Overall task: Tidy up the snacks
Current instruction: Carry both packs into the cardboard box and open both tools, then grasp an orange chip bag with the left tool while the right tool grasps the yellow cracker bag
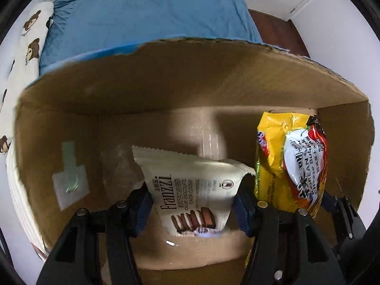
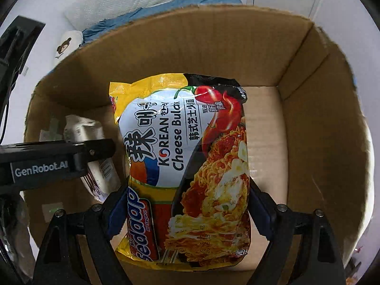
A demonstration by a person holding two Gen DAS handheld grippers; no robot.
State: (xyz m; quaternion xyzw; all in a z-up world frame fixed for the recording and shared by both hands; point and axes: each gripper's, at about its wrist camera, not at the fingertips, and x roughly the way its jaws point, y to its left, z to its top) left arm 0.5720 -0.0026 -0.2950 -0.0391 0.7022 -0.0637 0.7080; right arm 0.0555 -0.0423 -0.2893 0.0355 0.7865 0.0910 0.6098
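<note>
Both grippers reach down into an open cardboard box (image 1: 166, 87), and each one carries a snack.

The left gripper (image 1: 193, 204) has its two blue-padded fingers (image 1: 142, 204) clenched on the sides of a white packet of Franzzi chocolate cookies (image 1: 190, 190). The packet is pinched near its lower end, and its serrated top edge points toward the far wall of the box. It hangs over the bare floor of the box, closer to the left wall than to the right one. I cannot tell if it touches the floor.

The right gripper (image 2: 187, 211) grasps a yellow noodle packet (image 2: 185, 166) with the words Korean Cheese Buldak and Sedaap on it. Its blue pads (image 2: 117, 213) press the two long sides of the packet, so the jaws stand wide. The packet lies lengthwise from the near side of the box toward the far wall, a little nearer to the left wall than to the right one. In the left wrist view the same packet (image 1: 292, 163) stands just beside the cookie packet, on its right, near the right wall of the box.

On the left inner wall there is a pale taped patch (image 1: 70, 185).

Behind the far rim of the box lies a blue blanket (image 1: 147, 14), and beside it a white cloth with brown bear figures (image 1: 30, 38).
</note>
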